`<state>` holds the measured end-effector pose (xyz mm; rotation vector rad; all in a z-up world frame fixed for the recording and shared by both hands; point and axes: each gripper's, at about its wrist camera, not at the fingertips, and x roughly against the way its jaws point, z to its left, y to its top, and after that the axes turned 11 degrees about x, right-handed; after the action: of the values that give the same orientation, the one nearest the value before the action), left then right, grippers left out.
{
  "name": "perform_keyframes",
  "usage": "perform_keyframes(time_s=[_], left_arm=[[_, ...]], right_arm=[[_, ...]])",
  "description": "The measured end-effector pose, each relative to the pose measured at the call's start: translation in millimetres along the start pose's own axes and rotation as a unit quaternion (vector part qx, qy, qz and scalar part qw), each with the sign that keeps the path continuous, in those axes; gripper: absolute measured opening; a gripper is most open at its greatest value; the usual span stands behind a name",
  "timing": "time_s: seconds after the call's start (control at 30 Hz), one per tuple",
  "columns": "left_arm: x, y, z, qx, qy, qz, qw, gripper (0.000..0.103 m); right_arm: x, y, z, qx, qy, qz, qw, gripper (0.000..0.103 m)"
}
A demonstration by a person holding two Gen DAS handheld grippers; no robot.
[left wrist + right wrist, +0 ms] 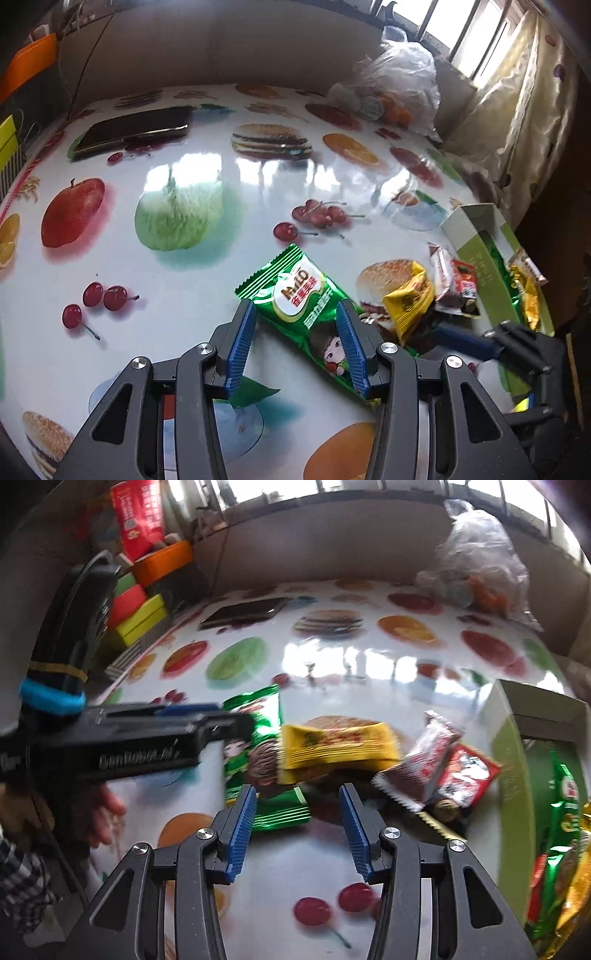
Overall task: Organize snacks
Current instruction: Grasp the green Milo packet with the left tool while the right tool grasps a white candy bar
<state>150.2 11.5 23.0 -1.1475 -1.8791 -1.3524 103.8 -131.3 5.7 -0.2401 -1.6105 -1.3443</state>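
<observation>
A green Milo snack packet (303,299) lies flat on the fruit-print table. My left gripper (297,314) is open, its blue fingers on either side of the packet's lower half. The packet also shows in the right wrist view (255,753). A yellow packet (408,299) (338,746) and a brown and red packet (452,282) (436,768) lie to its right. My right gripper (297,797) is open and empty, just short of the yellow packet. A green and white box (480,254) (513,760) at the right holds green and gold packets.
A dark phone (135,127) lies at the table's far left. A clear plastic bag (395,88) with fruit sits at the far right. Coloured boxes (140,616) stack beyond the table's left edge. My left gripper's body (147,738) crosses the right wrist view.
</observation>
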Motion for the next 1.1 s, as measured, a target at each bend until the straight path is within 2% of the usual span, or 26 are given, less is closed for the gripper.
perform_keyframes(time_s=[0.13,0.4,0.53,0.6,0.7,0.87,1.1], left_arm=[[2.1,0.9,3.2,0.02,-0.029,0.012,0.9993,0.047],[7.2,-0.4,-1.2,0.026,-0.023,0.008,0.9994,0.047],[6.4,-2.9,-5.1,0.022,-0.015,0.011,0.9996,0.047],[5.4,-5.5,-9.1,0.011,-0.013,0.014,0.9998,0.047],[6.5,-9.8,-15.1,0.0,-0.014,0.014,0.9998,0.047],[1.7,-15.8,-23.0,-0.011,0.0,0.016,0.9998,0.047],[-4.0,-21.2,-36.5,-0.037,0.034,0.018,0.9986,0.047]], right_arm=[[-7.9,1.3,4.8,0.007,0.014,0.006,1.0,0.047],[-13.7,0.9,23.0,0.023,0.081,0.003,0.996,0.047],[-11.3,-1.0,26.9,0.031,0.086,0.004,0.996,0.047],[-8.1,-2.0,22.5,0.027,0.075,0.004,0.997,0.047],[5.5,-3.9,9.4,0.019,0.032,0.002,0.999,0.047],[28.8,-2.5,-19.2,0.002,-0.078,0.005,0.997,0.047],[28.9,2.1,-35.8,-0.015,-0.1,0.004,0.995,0.047]])
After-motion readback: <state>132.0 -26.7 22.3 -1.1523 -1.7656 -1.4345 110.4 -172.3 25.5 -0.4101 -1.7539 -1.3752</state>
